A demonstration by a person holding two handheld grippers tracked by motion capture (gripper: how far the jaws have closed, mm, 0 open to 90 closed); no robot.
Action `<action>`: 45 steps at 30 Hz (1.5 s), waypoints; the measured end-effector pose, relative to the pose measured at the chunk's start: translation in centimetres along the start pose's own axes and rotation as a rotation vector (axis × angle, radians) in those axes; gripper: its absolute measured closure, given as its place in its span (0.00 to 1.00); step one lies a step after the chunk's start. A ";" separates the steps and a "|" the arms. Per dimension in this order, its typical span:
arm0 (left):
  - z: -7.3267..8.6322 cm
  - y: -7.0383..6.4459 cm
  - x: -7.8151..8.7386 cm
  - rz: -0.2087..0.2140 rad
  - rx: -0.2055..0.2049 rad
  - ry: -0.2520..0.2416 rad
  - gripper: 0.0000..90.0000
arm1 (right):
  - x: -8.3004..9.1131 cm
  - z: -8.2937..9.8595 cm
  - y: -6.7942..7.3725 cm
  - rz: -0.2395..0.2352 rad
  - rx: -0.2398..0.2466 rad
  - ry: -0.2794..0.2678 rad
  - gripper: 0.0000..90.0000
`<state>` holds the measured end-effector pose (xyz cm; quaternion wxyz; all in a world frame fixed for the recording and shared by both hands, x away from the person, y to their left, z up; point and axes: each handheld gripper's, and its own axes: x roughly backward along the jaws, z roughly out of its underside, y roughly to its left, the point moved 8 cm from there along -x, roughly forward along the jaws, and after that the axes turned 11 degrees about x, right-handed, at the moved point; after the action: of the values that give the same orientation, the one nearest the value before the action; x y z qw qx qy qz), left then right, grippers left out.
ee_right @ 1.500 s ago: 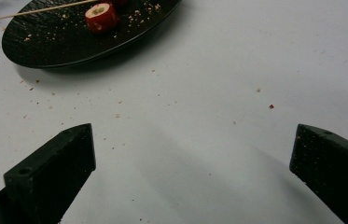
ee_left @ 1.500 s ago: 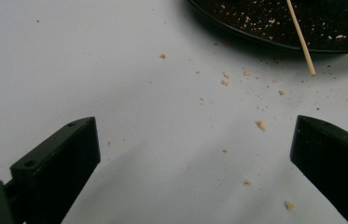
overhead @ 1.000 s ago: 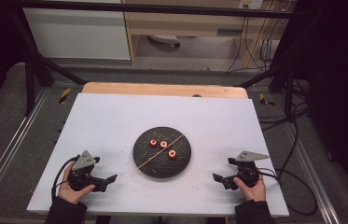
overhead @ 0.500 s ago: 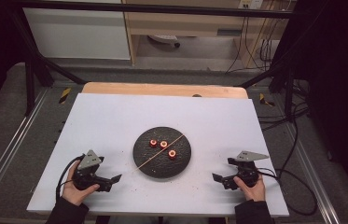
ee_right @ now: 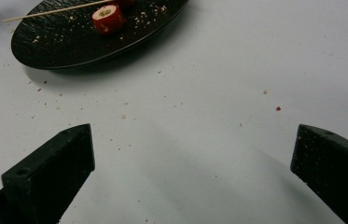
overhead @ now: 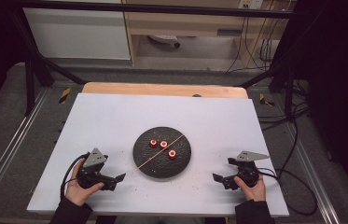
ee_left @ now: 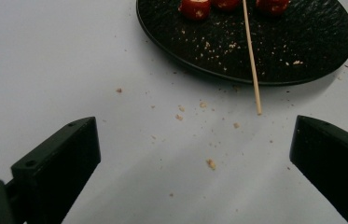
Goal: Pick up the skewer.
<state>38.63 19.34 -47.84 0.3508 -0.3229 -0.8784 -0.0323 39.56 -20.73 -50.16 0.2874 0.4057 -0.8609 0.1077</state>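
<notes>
In the high view a black plate [overhead: 162, 163] sits at centre frame with three red pieces [overhead: 163, 144] on it and a wooden skewer [overhead: 158, 153] lying across it, its lower end poking past the plate's lower-left rim. The left gripper [overhead: 118, 179] rests at lower left, jaws spread wide and empty, near the skewer's tip. The right gripper [overhead: 220, 177] sits at lower right, also wide and empty

In your left gripper view the top edge is cutting off the far side of the black plate [ee_left: 274, 56], the three red pieces [ee_left: 195, 7] and the upper end of the wooden skewer [ee_left: 251, 56]. In your right gripper view the plate's far rim is running out of frame, and the piece's [ee_right: 107, 18] filling is staying too blurred to identify
</notes>
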 end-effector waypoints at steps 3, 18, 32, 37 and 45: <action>-0.5 -0.2 0.0 -0.002 -0.003 0.001 0.02 | 0.0 0.0 0.0 0.002 0.000 0.000 0.01; -3.3 -2.3 -1.3 0.004 -0.023 0.036 0.02 | 0.0 0.0 0.0 -0.001 0.003 0.001 0.01; -4.8 -4.3 -3.9 0.008 -0.060 0.107 0.03 | 0.1 0.0 0.0 -0.001 0.002 -0.001 0.01; -5.3 -4.7 -4.8 0.001 -0.077 0.131 0.05 | 0.1 0.0 0.0 -0.003 0.002 0.002 0.01; -5.7 -4.9 -6.4 -0.012 -0.073 0.183 0.14 | 0.0 0.0 0.0 -0.003 0.001 0.006 0.01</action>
<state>42.57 10.38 -46.83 0.4174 -0.3258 -0.8429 -0.0956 39.51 -20.76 -50.18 0.2900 0.4066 -0.8595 0.1089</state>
